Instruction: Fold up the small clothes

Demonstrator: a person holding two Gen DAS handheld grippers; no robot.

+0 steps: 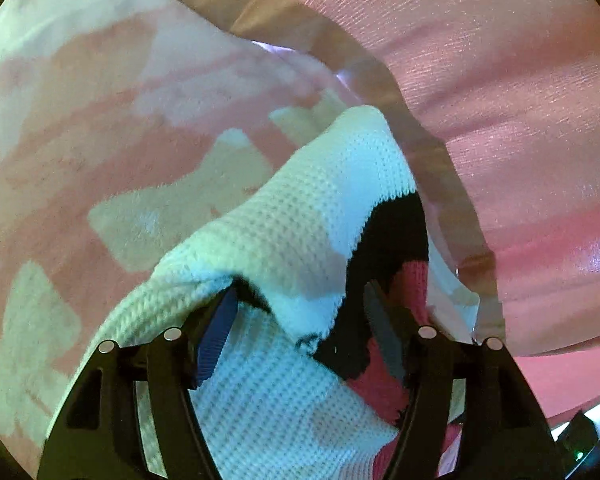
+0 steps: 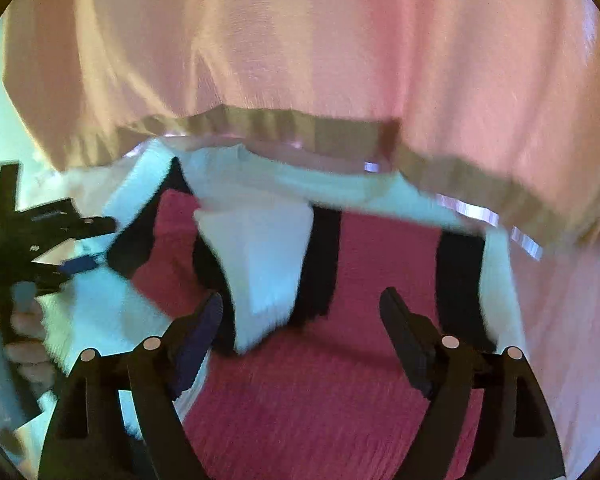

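Left wrist view: both grippers stand wide over the knit sweater (image 1: 284,216).
Left gripper (image 1: 300,312) and right gripper (image 2: 300,312) hold nothing; next, pinch an edge to fold.

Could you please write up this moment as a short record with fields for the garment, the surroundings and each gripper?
garment: knitted top in white, black and dark pink blocks, lying rumpled
under garment: pink and cream patterned blanket
behind garment: pale pink cloth with a tan hem
left gripper: jaws apart, a raised fold of the top between the fingers, pads not pressing it
right gripper: jaws wide apart over the dark pink panel, holding nothing
person: a hand on the left gripper's handle, seen from the right wrist
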